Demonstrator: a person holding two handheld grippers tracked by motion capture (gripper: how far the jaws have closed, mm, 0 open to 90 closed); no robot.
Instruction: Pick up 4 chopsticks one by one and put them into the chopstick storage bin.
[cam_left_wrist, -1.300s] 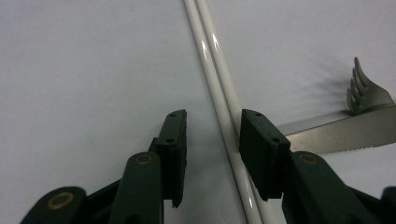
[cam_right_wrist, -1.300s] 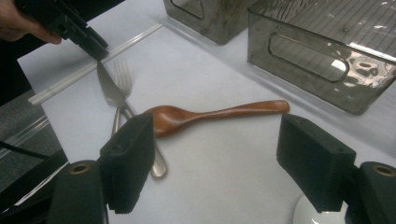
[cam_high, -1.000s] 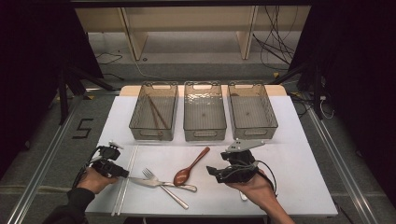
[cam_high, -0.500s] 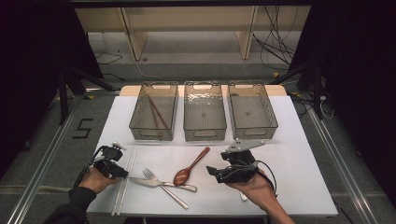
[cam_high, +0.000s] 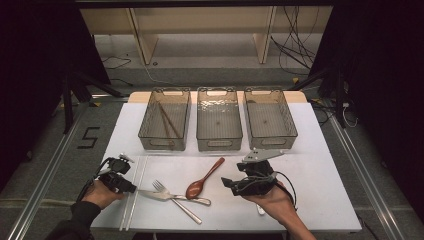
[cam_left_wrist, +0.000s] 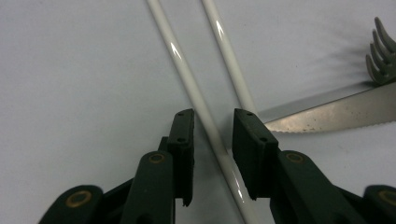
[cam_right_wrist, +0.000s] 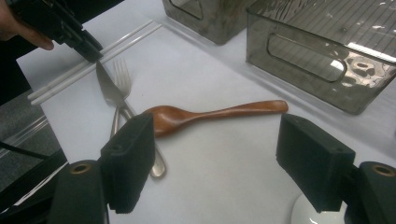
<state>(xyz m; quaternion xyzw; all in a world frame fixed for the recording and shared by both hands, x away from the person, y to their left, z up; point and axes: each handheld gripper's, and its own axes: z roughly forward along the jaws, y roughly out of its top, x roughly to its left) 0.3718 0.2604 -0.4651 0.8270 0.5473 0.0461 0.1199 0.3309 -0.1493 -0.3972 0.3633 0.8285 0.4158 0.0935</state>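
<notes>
Two white chopsticks (cam_high: 141, 167) lie side by side at the table's left. My left gripper (cam_high: 131, 189) (cam_left_wrist: 211, 133) is down over them and straddles one chopstick (cam_left_wrist: 205, 121). Its jaws have just been opening and stand open, a gap on each side of the stick. The other chopstick (cam_left_wrist: 229, 56) runs just outside the right jaw. A knife (cam_high: 150, 194) (cam_left_wrist: 336, 112) points its tip at that jaw, with a fork (cam_high: 175, 200) crossing it. My right gripper (cam_high: 230, 182) (cam_right_wrist: 222, 163) hovers wide open, facing a wooden spoon (cam_high: 205, 177) (cam_right_wrist: 210, 114).
Three clear baskets stand in a row at the back: the left one (cam_high: 164, 145) holds brown chopsticks, the middle (cam_high: 219, 145) and right (cam_high: 272, 142) look bare. A white spoon (cam_high: 260, 210) pokes out under the right hand.
</notes>
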